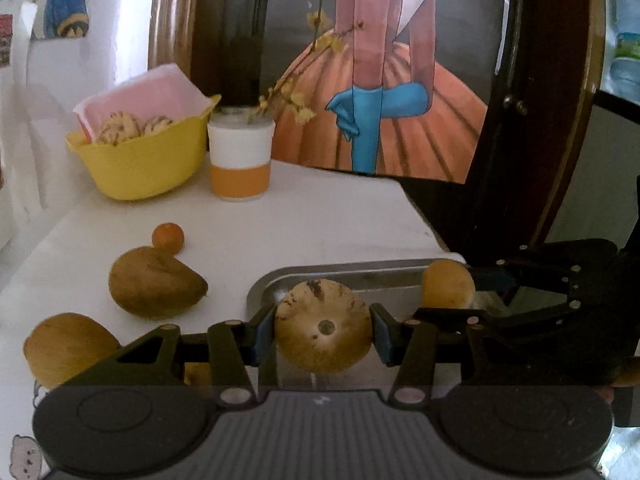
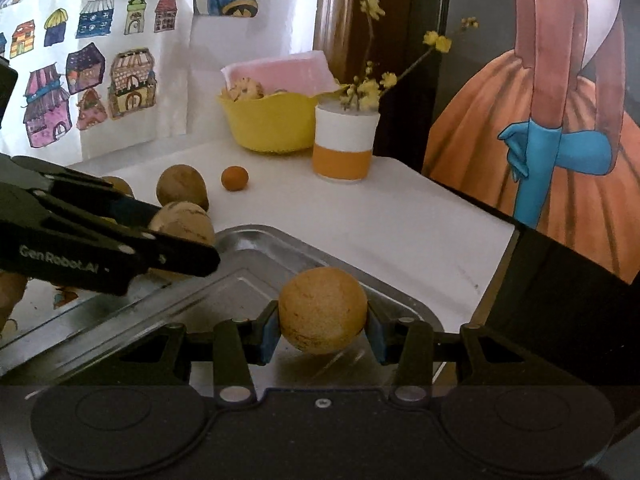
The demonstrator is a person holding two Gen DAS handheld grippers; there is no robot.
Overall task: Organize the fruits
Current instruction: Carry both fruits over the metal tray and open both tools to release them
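My left gripper (image 1: 324, 334) is shut on a pale tan round fruit (image 1: 324, 326) with dark specks, held over the near left corner of a metal tray (image 1: 360, 276). My right gripper (image 2: 323, 328) is shut on a smooth tan round fruit (image 2: 322, 310) above the tray (image 2: 248, 256). Each gripper shows in the other view: the right gripper (image 1: 466, 290) with its fruit (image 1: 448, 284), the left gripper (image 2: 172, 232) with its fruit (image 2: 184, 220). On the white table lie a brown fruit (image 1: 156, 282), a small orange (image 1: 168, 236) and another tan fruit (image 1: 68, 346).
At the back stand a yellow bowl (image 1: 144, 160) of cookies and a white-and-orange cup (image 1: 240, 156) with yellow flowers. A painted panel and a dark wooden frame (image 1: 552, 120) rise behind the table's right edge. Drawings hang on the wall (image 2: 80, 80) at left.
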